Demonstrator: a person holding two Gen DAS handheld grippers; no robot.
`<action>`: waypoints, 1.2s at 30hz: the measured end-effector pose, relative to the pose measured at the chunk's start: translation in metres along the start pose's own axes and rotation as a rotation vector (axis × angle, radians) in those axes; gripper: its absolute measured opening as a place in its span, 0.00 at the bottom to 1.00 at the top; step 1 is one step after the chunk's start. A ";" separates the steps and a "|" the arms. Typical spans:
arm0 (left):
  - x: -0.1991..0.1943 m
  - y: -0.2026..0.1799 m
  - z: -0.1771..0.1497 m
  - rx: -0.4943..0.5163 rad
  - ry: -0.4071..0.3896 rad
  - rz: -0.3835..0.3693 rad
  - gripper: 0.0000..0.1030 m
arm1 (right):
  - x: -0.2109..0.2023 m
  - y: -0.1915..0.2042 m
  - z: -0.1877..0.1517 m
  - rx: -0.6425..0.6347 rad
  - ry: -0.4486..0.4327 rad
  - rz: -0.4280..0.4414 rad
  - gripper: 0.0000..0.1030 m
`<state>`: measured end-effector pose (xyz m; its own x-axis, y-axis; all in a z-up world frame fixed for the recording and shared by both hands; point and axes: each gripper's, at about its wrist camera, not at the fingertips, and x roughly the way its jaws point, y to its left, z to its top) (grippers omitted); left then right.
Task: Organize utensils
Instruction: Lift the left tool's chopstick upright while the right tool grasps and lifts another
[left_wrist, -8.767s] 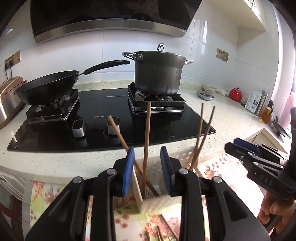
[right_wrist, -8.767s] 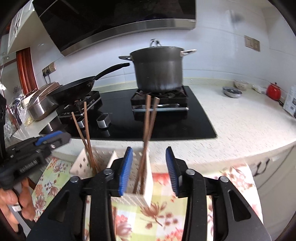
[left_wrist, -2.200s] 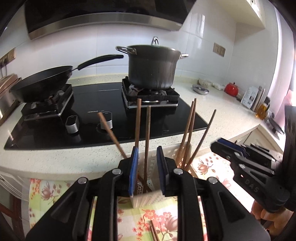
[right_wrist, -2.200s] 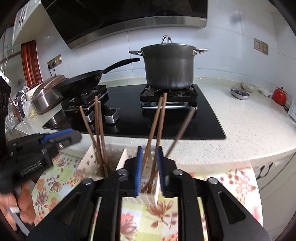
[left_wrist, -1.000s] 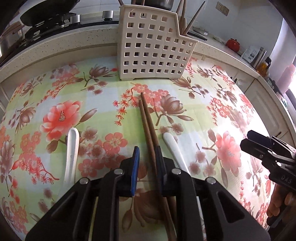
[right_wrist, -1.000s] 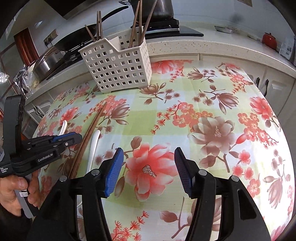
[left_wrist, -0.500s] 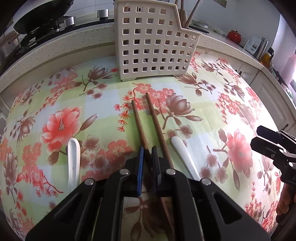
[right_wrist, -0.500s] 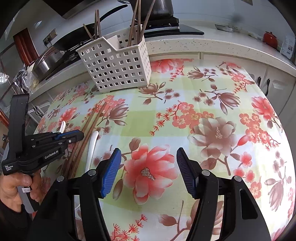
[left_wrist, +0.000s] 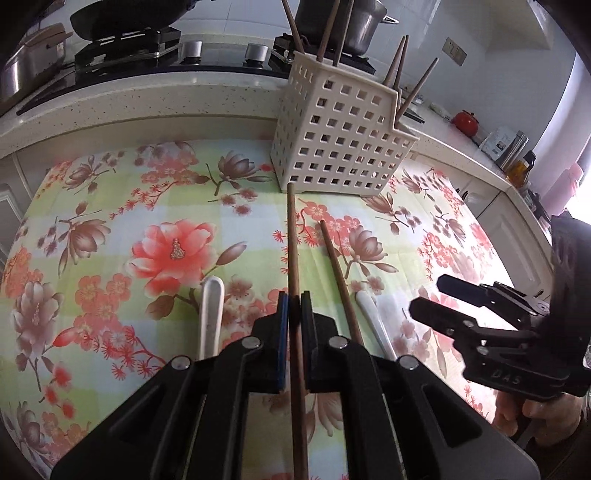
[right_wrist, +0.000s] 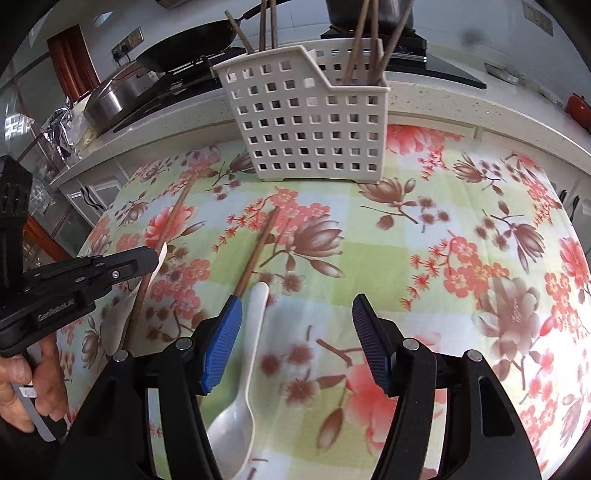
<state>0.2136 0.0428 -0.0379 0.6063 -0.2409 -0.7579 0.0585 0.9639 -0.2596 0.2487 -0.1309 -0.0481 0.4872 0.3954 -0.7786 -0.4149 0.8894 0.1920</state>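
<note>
Wooden chopstick (left_wrist: 294, 258) is pinched between the nearly closed blue pads of the left gripper (left_wrist: 294, 314), its tip pointing at the base of the white perforated caddy (left_wrist: 340, 136) near the tablecloth's far edge. A second chopstick (left_wrist: 338, 273) lies just beside it on the cloth, and white spoons (right_wrist: 243, 369) lie toward the near edge. Right gripper (right_wrist: 295, 343) hovers with jaws wide apart, holding nothing. To finish well, the held stick should be tipped upright, raised clear of the caddy rim, and lowered among the chopsticks standing inside.
</note>
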 end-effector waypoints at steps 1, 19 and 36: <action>-0.007 0.005 0.000 -0.008 -0.014 0.000 0.06 | 0.005 0.005 0.003 -0.006 0.007 0.005 0.58; -0.028 0.038 0.000 -0.052 -0.065 -0.035 0.06 | 0.065 0.052 0.027 -0.101 0.090 -0.103 0.17; -0.042 0.022 -0.001 -0.019 -0.090 -0.040 0.06 | 0.005 0.043 0.028 -0.059 -0.027 -0.035 0.07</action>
<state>0.1884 0.0737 -0.0122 0.6727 -0.2677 -0.6898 0.0701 0.9511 -0.3007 0.2553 -0.0841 -0.0269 0.5221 0.3711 -0.7679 -0.4412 0.8880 0.1292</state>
